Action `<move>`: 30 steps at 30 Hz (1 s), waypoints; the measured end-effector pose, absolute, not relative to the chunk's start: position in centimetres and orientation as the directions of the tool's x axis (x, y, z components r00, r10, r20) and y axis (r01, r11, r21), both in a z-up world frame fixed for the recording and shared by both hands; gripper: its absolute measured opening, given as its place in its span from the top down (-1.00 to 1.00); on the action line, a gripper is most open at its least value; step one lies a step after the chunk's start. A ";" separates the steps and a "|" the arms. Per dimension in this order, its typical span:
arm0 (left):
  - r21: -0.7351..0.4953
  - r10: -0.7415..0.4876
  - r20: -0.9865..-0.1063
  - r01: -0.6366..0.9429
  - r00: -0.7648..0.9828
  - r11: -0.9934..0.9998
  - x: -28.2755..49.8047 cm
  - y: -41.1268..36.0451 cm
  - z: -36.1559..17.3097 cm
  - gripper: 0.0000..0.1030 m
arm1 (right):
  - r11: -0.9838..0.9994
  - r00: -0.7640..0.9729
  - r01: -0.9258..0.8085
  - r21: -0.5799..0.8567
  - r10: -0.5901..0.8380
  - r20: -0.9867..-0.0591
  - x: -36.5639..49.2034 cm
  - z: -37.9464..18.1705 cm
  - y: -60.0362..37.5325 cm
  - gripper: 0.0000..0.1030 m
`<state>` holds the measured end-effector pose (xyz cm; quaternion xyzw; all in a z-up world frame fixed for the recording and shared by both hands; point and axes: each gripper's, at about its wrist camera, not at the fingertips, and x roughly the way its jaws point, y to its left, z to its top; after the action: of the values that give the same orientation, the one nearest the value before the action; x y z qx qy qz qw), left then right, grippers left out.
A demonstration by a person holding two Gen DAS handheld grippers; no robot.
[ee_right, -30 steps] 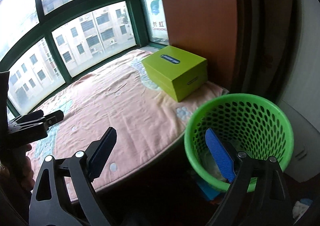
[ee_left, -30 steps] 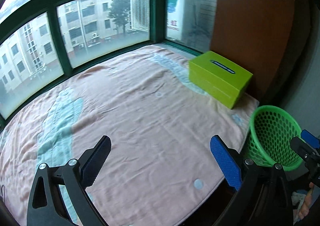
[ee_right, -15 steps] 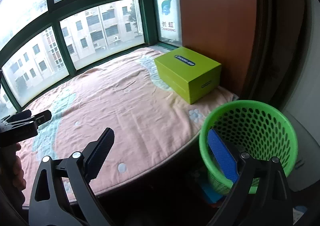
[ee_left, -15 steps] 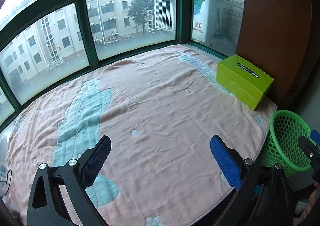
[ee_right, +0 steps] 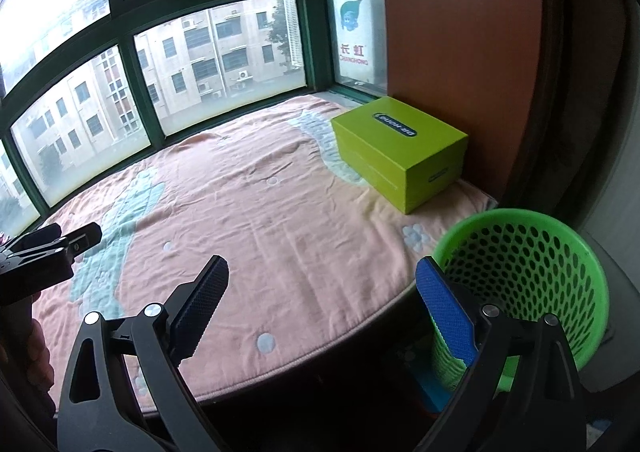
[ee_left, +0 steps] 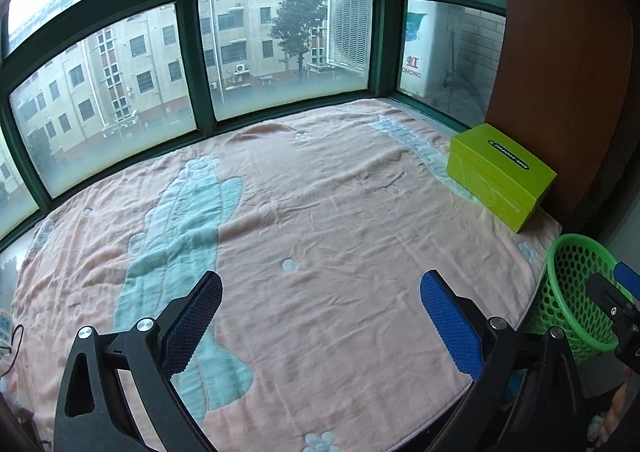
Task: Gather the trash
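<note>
On the window platform, under a pink blanket (ee_left: 320,236) with pale blue figures: one lime-green box (ee_right: 400,149), lid shut, at the far right corner against the brown panel (ee_right: 460,31). No loose trash shows on the blanket in either view.

Off the platform's right end, on the floor: green mesh basket (ee_right: 524,284), upright, just beside the blanket's edge. Its contents cannot be made out through the mesh.

Left claw (ee_left: 320,316): released, jaws spread wide, empty, hovering above the near edge of the blanket at its middle.

Right claw (ee_right: 322,306): released, jaws spread wide, empty, hanging over the near right edge with its blue finger in front of the basket's rim.

Step in hand, as judged: searching for something to collect, or finishing. To do it well:
- sweep both cameras along the blanket's edges and down to the floor by the basket, where small bright scraps show indistinctly at the left view's lower right corner;
- leave the box, which reads as stored goods, unless it proves to be waste;
- keep the claws spread until a piece sits squarely between the pads;
- carry each piece over the basket's mouth before letting go.
</note>
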<state>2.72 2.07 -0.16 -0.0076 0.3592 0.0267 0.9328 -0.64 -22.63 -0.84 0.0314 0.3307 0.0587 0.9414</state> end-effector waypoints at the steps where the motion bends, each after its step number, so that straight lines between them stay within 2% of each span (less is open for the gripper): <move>1: 0.005 0.046 -0.668 -0.057 0.743 0.998 2.7 2.1 -0.1 -0.86 | 0.990 0.773 -0.095 0.100 0.137 -0.620 -0.7 -0.9 -22.4 -0.82; 30: -0.027 0.068 -0.618 -0.107 0.783 0.994 1.5 4.1 0.3 -0.86 | 0.994 0.779 -0.092 0.059 0.108 -0.617 -0.7 -0.6 -20.2 -0.82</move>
<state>1.54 4.11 0.29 -0.0301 0.3261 0.0462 0.9437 -0.69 -20.19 -0.58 0.0127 0.3278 0.0531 0.9432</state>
